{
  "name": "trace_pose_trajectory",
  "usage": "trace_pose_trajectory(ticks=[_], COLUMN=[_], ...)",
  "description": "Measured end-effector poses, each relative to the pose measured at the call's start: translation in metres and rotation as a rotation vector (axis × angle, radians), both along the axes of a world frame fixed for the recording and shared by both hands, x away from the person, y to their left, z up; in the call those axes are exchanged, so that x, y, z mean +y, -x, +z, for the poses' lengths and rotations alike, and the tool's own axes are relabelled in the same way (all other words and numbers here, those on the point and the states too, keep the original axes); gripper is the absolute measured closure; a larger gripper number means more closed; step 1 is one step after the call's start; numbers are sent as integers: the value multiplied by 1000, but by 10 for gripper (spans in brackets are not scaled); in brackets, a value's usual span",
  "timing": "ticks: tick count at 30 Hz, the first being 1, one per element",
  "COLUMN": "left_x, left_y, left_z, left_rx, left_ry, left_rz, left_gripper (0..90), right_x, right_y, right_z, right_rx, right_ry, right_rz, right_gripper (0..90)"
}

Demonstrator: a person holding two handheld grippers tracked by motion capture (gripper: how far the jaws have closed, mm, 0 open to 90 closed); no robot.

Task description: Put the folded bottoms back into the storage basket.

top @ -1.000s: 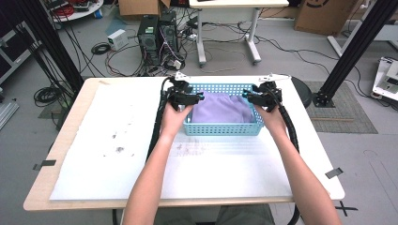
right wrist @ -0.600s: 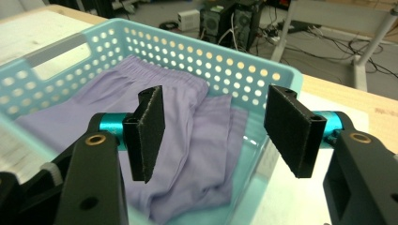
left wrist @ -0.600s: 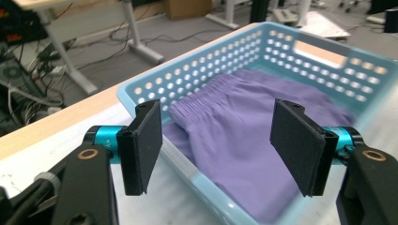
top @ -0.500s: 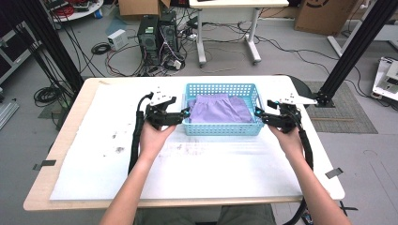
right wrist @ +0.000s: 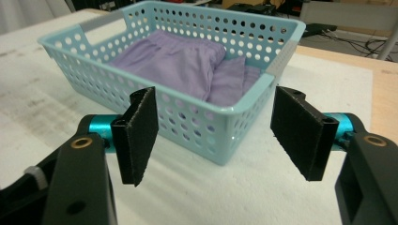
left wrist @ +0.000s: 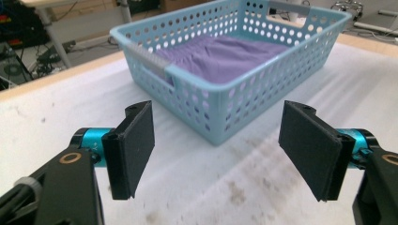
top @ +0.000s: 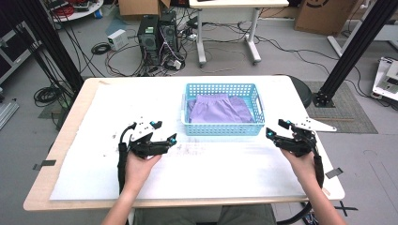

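Sitting mid-worktop: pale-blue perforated basket holding folded lilac cloth | left gripper, right gripper: jaws having just been opening, standing apart, gripping nothing | likely handling light, stiff yet flexing | gripping best at end handle cut-outs.

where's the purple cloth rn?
The purple cloth lies folded inside the light-blue perforated basket at the table's far centre in the high view, beyond and between both grippers.

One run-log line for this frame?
left gripper: open, empty | right gripper: open, empty | purple cloth: folded in blue basket
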State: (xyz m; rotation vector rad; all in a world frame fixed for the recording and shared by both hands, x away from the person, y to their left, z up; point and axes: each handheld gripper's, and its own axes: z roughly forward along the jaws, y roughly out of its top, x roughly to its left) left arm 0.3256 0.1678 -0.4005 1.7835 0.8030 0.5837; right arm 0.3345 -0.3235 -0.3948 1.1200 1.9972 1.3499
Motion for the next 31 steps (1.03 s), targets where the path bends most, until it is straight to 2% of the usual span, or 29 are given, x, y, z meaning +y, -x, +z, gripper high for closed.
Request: trace_pose_trajectory(ticks=[2,10,18,31], left_x=[5,16,15,10], left_y=[2,4,2,2], left_z=[-3,-13,-17,-16], left_rx=[12,31,46,37], left_ry=[9,2,-19,-36], left_rz=[-2,3,4,6], left_gripper=[271,271,271,271], right_x=[-1,-2,-1,-7], right_y=[1,1,-3,-4], right_z=[-4,-16,-22,-24], right_rx=[21,30,46,55], right_ry=[0,8,25,28], right_rz=[-5,-18,-18,-37], right_gripper=[315,310,300,297])
